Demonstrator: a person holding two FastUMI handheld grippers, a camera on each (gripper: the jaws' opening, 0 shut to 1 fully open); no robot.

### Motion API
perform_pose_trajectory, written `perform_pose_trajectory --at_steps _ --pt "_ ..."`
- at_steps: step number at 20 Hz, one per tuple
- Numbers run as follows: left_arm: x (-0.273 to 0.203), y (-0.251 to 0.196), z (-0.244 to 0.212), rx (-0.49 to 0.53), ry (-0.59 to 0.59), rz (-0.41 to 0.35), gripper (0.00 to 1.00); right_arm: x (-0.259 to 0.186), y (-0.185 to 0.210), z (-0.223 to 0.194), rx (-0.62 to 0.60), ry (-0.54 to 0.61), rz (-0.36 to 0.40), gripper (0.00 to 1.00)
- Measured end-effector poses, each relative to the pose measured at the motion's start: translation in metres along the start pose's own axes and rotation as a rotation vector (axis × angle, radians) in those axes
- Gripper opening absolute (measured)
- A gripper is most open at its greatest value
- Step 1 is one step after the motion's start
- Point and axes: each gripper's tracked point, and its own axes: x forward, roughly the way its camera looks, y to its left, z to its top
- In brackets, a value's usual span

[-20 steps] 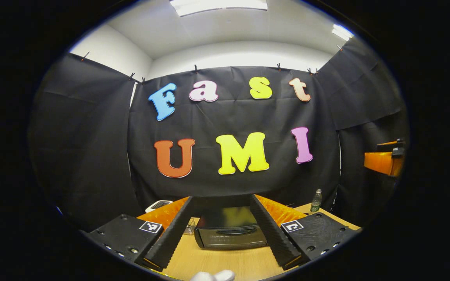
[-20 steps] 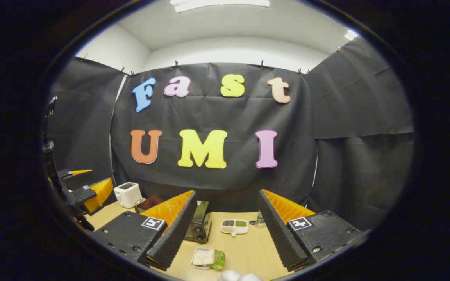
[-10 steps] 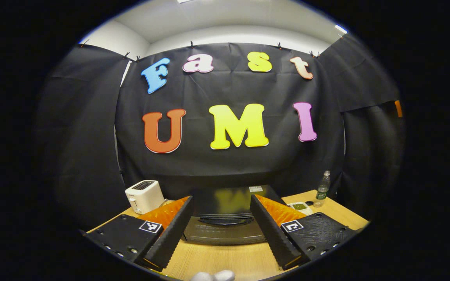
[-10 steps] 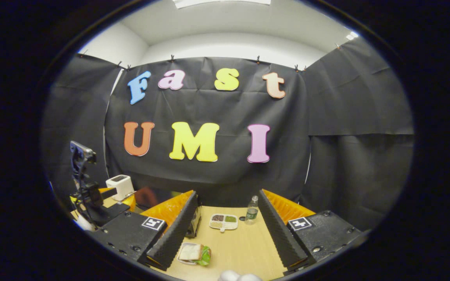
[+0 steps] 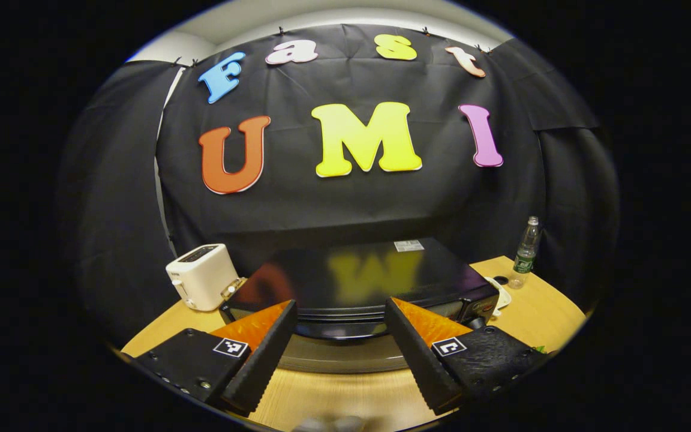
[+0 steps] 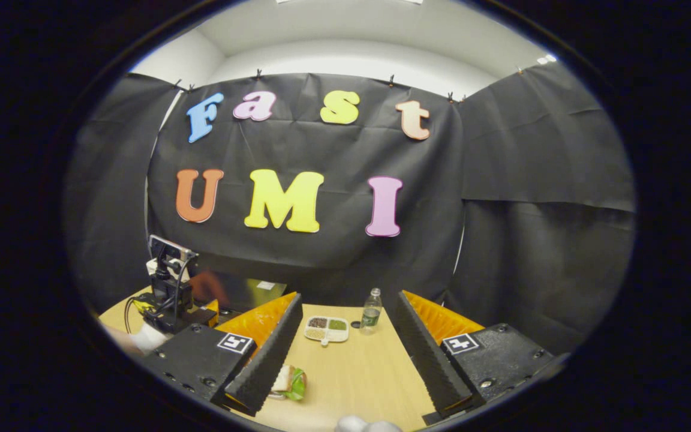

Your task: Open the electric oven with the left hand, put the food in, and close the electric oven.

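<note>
The left hand-held gripper (image 5: 338, 354) is held with its jaws wide apart and nothing between them, just in front of the oven (image 5: 357, 288), which stands closed on the wooden tabletop (image 5: 345, 399). A white toaster (image 5: 201, 284) is seen to the oven's left, a bottle (image 5: 525, 245) to its right. The right hand-held gripper (image 6: 345, 351) is likewise spread wide over the tabletop, holding nothing. The food (image 6: 290, 382), a sandwich with green leaves, lies beside its left finger; a divided dish (image 6: 326, 329) stands farther back.
</note>
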Motion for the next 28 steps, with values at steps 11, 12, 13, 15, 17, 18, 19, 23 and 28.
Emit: perform_pose_trajectory --at_steps 11,12,13,15,17,18,19,23,28 --pt "0.005 -0.005 -0.010 -0.016 0.069 -0.046 0.98 0.008 0.011 -0.006 0.021 0.023 0.024 1.00" --pt "0.003 -0.005 -0.011 -0.013 0.072 -0.048 0.98 0.009 0.012 -0.006 0.023 0.022 0.025 0.99" --pt "-0.001 -0.005 -0.012 -0.012 0.069 -0.049 0.98 0.009 0.011 -0.005 0.026 0.022 0.026 1.00" --pt "-0.008 -0.004 -0.015 -0.012 0.065 -0.049 0.98 0.009 0.012 -0.007 0.028 0.024 0.030 0.99" --pt "-0.016 -0.004 -0.020 -0.007 0.063 -0.050 0.98 0.007 0.014 -0.009 0.024 0.028 0.036 0.98" --pt "-0.022 -0.005 -0.022 -0.005 0.061 -0.051 0.99 0.007 0.014 -0.012 0.026 0.032 0.039 1.00" --pt "-0.026 -0.005 -0.025 -0.005 0.063 -0.052 0.98 0.006 0.016 -0.013 0.033 0.036 0.044 1.00" --pt "-0.046 -0.005 -0.039 -0.004 0.076 -0.056 0.99 0.003 0.020 -0.019 0.037 0.046 0.059 1.00" --pt "-0.069 -0.007 -0.068 -0.024 0.119 -0.068 0.99 -0.001 0.028 -0.029 0.049 0.068 0.083 1.00"
